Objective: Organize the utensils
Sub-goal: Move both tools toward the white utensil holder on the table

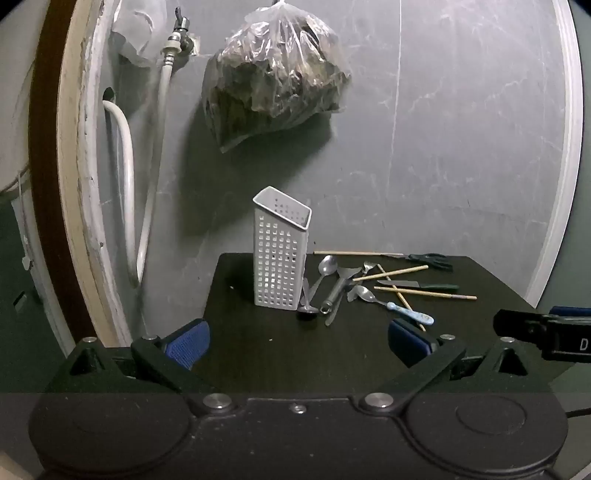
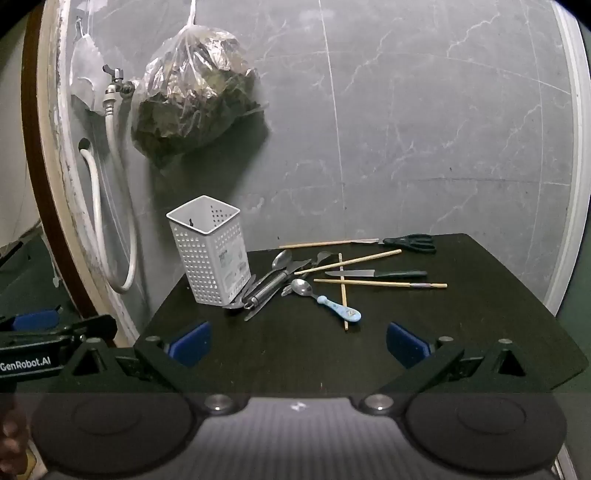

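Grey marbled wall (image 2: 424,122) fills the background, w/ a clear plastic bag (image 1: 273,77) of dark stuff hanging on it, upper left. Left of the bag: a tap (image 1: 181,33) w/ a white hose (image 1: 155,155) dropping down the wall.

Dark bench (image 2: 480,332) sits against the wall. On it, toward the back left, a white perforated utensil holder (image 2: 210,251) stands upright; nothing visible inside from the right wrist view.

Utensils lie loose on the bench just right of the holder, none in it. Scissors (image 2: 410,242) w/ black handles at the back, near the wall. A knife (image 2: 376,273) w/ dark handle lies flat, mid-pile. Four wooden chopsticks (image 2: 380,283) scattered, two crossing each other. A metal peeler (image 2: 266,288) and a few metal spoons/forks heaped touching the holder's base. A small spoon w/ light-blue handle (image 2: 327,297) lies nearest the cameras.

Left tongs (image 1: 299,341) spread wide, nothing btwn the blue pads, above the bench's near edge. Right tongs (image 2: 299,343) likewise spread wide, empty, well short of the utensils.
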A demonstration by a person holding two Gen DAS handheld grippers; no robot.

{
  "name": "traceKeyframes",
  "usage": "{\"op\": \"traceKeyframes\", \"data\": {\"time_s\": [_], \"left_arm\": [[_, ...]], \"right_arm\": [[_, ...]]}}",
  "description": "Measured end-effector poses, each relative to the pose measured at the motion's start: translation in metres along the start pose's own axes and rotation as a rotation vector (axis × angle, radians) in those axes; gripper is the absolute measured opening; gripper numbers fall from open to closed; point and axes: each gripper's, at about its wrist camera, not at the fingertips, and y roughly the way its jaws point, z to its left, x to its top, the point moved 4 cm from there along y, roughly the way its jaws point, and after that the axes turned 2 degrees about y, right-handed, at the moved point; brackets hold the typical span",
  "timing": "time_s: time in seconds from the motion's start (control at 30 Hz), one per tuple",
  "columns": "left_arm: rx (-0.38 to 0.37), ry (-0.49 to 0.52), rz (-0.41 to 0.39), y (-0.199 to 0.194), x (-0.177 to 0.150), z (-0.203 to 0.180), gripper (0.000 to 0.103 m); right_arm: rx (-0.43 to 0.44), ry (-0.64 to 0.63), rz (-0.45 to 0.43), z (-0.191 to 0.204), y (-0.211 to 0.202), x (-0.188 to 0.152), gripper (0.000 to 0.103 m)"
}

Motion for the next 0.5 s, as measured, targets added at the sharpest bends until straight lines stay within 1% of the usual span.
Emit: {"op": "traceKeyframes", "data": {"time_s": [0.1, 0.2, 0.3, 0.5], "left_arm": [[-0.001, -0.002, 0.009, 0.0, -0.002, 0.0, 0.102], [-0.001, -0.003, 0.019, 0.009, -0.016, 0.0, 0.102], [0.001, -0.001, 0.02, 0.01, -0.023, -0.003, 0.102], [-0.018, 0.001, 0.042, 0.007, -0.022, -0.002, 0.102]], "right_arm": [[-0.001, -0.002, 0.004, 0.001, -0.003, 0.001, 0.103], [-0.006, 0.0, 0.008, -0.003, 0.001, -0.006, 0.103], [-0.011, -0.003, 0.012, -0.001, 0.002, -0.008, 0.103], [-0.02, 0.0, 0.022, 0.0, 0.0, -0.01, 0.103]]}}
